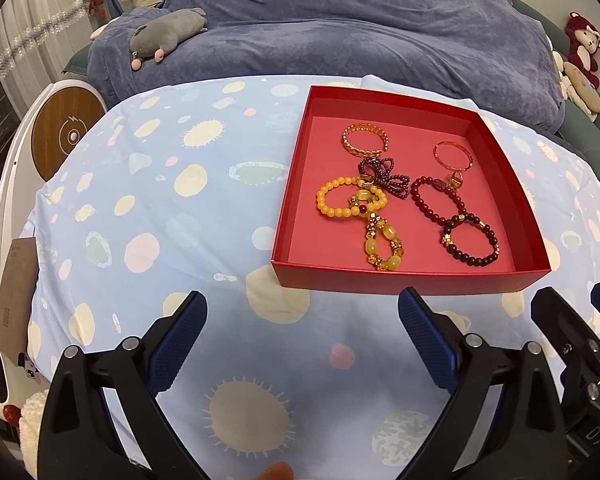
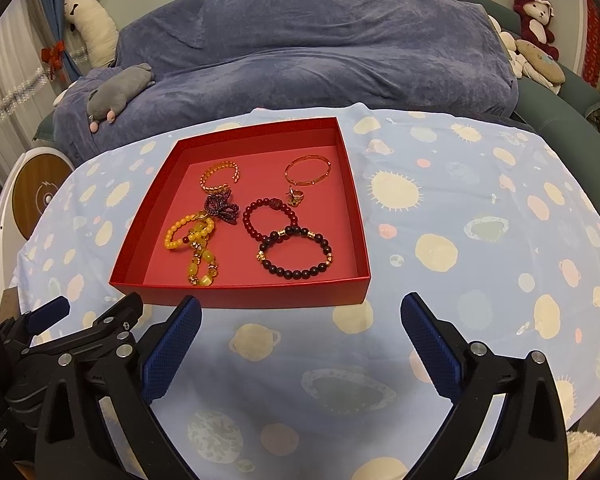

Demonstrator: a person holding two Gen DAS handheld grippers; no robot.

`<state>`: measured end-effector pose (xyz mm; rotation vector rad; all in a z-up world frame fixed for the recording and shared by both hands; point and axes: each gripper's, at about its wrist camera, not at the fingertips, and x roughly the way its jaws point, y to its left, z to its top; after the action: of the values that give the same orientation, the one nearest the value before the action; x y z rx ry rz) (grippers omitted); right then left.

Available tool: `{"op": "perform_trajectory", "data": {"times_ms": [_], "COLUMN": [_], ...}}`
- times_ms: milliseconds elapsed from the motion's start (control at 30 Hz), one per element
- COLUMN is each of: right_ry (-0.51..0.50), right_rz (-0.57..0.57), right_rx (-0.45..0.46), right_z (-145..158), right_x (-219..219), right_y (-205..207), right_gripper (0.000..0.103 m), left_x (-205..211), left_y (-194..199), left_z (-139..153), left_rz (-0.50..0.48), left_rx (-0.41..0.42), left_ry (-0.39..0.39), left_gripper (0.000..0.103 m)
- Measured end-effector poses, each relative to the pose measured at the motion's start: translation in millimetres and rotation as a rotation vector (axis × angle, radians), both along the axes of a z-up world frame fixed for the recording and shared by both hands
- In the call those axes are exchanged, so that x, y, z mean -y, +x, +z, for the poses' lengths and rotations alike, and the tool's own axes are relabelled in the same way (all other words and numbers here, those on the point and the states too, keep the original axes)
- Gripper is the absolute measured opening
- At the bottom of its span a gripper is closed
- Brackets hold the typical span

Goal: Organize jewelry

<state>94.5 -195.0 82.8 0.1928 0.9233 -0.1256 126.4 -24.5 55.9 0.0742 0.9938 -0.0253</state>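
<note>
A shallow red box (image 1: pixel 404 278) (image 2: pixel 244 294) stands on the table with several pieces of jewelry in it: a yellow bead bracelet (image 1: pixel 332 200) (image 2: pixel 180 232), a chunky amber bracelet (image 1: pixel 380 246) (image 2: pixel 204 270), a dark bead bracelet (image 1: pixel 474 244) (image 2: pixel 296 256), a red bead bracelet (image 1: pixel 436 196) (image 2: pixel 268 214), a purple bead bow (image 1: pixel 382 178) (image 2: pixel 220 208) and two gold bangles (image 1: pixel 364 140) (image 2: pixel 308 170). My left gripper (image 1: pixel 302 312) is open and empty just before the box's near wall. My right gripper (image 2: pixel 300 314) is open and empty at the same wall.
The table wears a light blue cloth with pale spots (image 1: pixel 180 220) (image 2: pixel 480 240). Behind it is a sofa under a blue throw (image 1: pixel 340 32) with a grey plush toy (image 1: pixel 164 36) (image 2: pixel 116 94). A round wooden-topped device (image 1: pixel 66 136) stands at the left.
</note>
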Motion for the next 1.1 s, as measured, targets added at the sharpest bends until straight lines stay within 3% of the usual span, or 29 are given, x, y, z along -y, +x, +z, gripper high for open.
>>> {"op": "perform_trajectory", "data": {"times_ms": [1100], "right_ry": [-0.006], "right_rz": [0.004], "right_rx": [-0.018], "right_z": [-5.2], "right_x": [-0.4], "right_y": [0.2], "right_gripper": [0.096], "left_x": [0.3], "left_y": [0.9], "left_z": [1.0], "left_rz": [0.007], "left_rx": [0.015], "left_ry": [0.012], "left_gripper": [0.092]}}
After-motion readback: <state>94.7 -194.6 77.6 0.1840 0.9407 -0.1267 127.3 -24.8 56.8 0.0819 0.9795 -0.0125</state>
